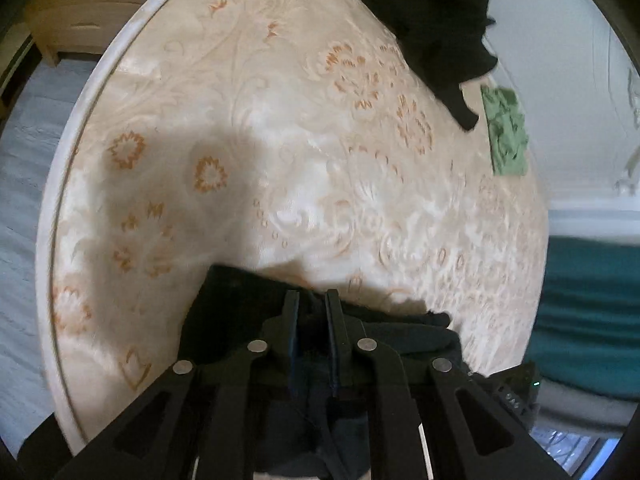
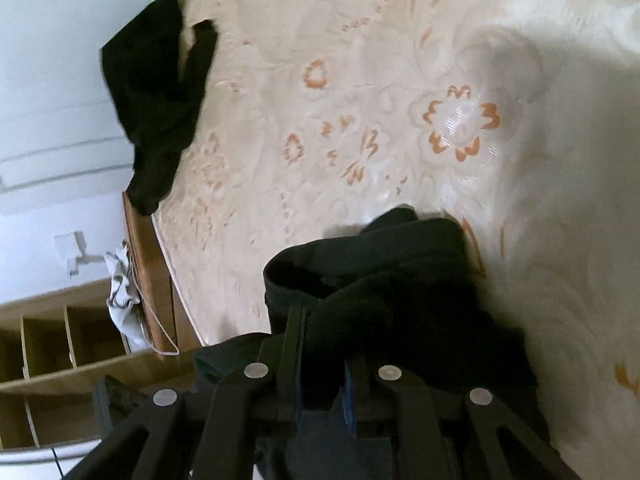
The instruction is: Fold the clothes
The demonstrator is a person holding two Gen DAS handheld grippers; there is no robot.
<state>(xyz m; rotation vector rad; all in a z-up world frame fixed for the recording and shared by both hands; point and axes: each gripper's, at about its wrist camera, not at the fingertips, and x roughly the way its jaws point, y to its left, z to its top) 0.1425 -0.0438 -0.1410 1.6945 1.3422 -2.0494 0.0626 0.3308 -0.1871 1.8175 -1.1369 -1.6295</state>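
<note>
A dark garment point(image 1: 224, 308) lies bunched on the cream, orange-flowered mattress point(image 1: 280, 140) right under my left gripper point(image 1: 312, 300). Its two fingers stand close together with a fold of this cloth pinched between them. In the right wrist view the same dark garment point(image 2: 380, 264) is heaped before my right gripper point(image 2: 322, 330), which is shut on it. The cloth drapes over the right finger and hides its tip. A second black garment point(image 1: 432, 28) lies crumpled at the far edge of the mattress point(image 2: 440, 60), apart from both grippers, and shows as black garment point(image 2: 156, 100) in the right wrist view.
A folded green cloth point(image 1: 506, 132) lies near the mattress edge beside the black garment. Past the mattress stand a wooden bed frame point(image 2: 148, 264), an open wooden shelf point(image 2: 44, 344) with a pale cloth point(image 2: 122, 292) hanging by it, and a white wall point(image 2: 52, 80).
</note>
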